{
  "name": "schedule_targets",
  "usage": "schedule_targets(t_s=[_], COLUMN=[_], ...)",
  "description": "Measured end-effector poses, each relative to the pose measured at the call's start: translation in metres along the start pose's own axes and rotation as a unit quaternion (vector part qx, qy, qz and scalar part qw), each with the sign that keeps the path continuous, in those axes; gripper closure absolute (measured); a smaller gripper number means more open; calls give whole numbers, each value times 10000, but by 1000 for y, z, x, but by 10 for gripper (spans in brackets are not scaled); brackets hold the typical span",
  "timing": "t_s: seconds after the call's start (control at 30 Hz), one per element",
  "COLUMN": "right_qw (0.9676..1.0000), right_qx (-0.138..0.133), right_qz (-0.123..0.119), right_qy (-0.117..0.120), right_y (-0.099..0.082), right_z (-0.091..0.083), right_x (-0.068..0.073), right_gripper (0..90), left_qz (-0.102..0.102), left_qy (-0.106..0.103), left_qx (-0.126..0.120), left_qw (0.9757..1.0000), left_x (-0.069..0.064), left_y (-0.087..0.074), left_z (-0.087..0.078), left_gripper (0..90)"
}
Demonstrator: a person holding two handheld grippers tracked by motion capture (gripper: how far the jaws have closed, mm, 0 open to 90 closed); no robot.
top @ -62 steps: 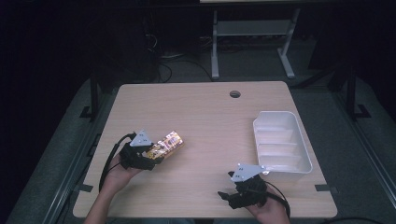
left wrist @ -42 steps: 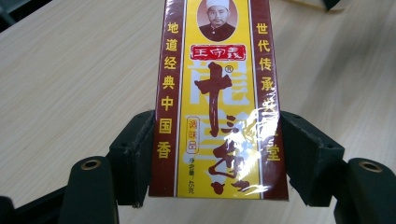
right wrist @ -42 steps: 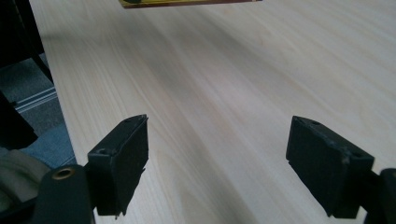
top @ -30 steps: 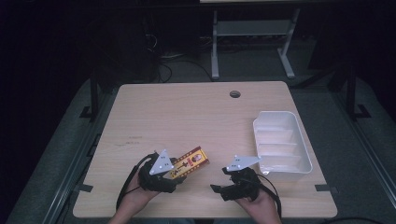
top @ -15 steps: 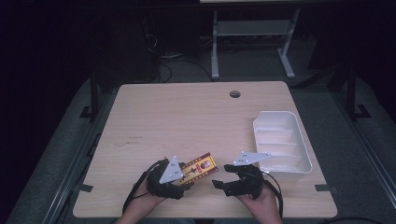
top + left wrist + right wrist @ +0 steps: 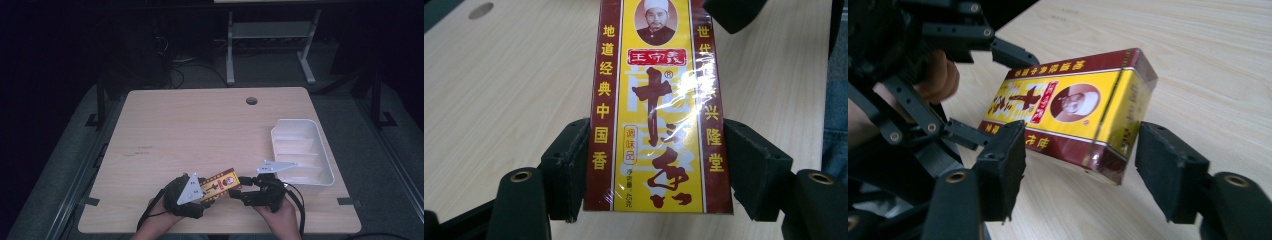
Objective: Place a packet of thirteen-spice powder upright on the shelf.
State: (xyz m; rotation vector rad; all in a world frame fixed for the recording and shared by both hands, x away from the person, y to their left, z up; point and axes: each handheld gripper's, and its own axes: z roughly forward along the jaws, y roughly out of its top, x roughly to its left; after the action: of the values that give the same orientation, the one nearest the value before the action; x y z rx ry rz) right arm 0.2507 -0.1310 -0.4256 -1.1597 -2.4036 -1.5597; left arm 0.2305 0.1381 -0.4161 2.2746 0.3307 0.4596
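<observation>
- My left gripper (image 6: 200, 192) sits at the near edge of the table (image 6: 200, 125), left of the middle, with my hand behind it.
- Its jaws are clamped on the sides of a box (image 6: 656, 115) in yellow and dark red with Chinese writing and a small portrait; in the left gripper view both pads press flat against the box's long edges.
- The box (image 6: 220, 184) sticks out from that gripper toward the right, lifted a little off the wood and tilted.
- My right gripper (image 6: 239, 192) faces it from the right, just beside the box's free end.
- Its jaws have just been closing, and the box's end (image 6: 1073, 117) stands between them. In the right gripper view the left pad looks close against the box and the right pad stands a little off it, so this is no grip yet.
- A white tray (image 6: 320, 150) lies farther right, near the table's right edge, well apart from the box.
</observation>
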Motion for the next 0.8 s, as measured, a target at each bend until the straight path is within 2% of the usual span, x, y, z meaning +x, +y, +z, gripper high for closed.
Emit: schedule_targets(t_s=[0.03, 0.07, 0.23, 0.27, 0.47, 0.53, 0.73, 0.8], right_qw=[10000, 9997, 9996, 9991, 9981, 9970, 9959, 9962], right_qx=[13, 17, 1, -90, -189, -291, -336, -299], right_qz=[41, 165, 211, 337, 464, 563, 567, 460], right_qy=[30, 188, 181, 243, 348, 440, 624, 676], right_y=[0, -1, -2, -2, -3, -4, -3, -1], right_z=[0, 2, 5, 3, 0, -2, -3, -4], right_x=[-1, -3, -1, -2, -4, -5, -4, 1], right_gripper=[417, 403, 403, 420, 466, 508, 583, 623], left_qz=[4, 36, 75, 66, 110, 138, 193, 269], left_qy=[11, 39, 54, 52, 47, 41, -90, -147], left_qx=[-48, -62, -57, -88, -48, -21, 164, 179], left_qw=[10000, 10000, 9999, 9999, 9999, 9999, 9996, 9994], left_x=[-1, -1, -3, -3, -5, -5, -7, -9], left_y=[1, 1, 1, 1, 0, 0, -1, 0], left_z=[-1, -1, 1, 1, 3, 3, 8, 10], left_gripper=[326, 325, 325, 325, 324, 324, 319, 299])
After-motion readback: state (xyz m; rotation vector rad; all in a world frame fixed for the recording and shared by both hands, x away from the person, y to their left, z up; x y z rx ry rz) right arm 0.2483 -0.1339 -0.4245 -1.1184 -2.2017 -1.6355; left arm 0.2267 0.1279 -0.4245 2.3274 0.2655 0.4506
